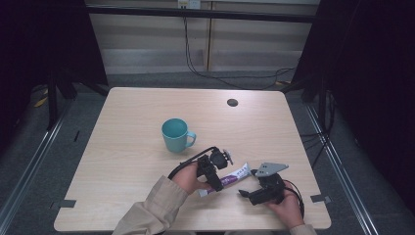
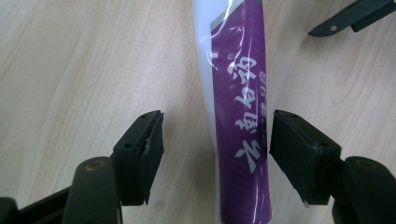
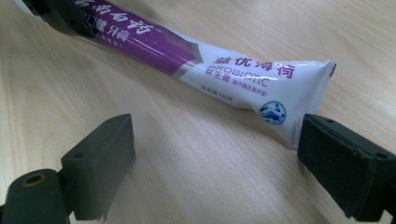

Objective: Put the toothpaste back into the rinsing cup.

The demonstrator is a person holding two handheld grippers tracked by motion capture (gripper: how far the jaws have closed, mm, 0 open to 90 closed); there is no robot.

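A toothpaste tube (image 2: pixel 238 116) lies flat on the pale wooden surface (image 1: pixel 137 147), near its front edge; its body is purple with white characters, its crimped end white with purple lettering; the left claw (image 2: pixel 215 156) straddles it, jaws apart; the right claw (image 3: pixel 215 163) gapes beside the crimped end.

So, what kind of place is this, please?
Probably a recording studio or lab, not a home: a bare wooden table with black curtains at both sides, cables along the back wall, and floor rails beside it.
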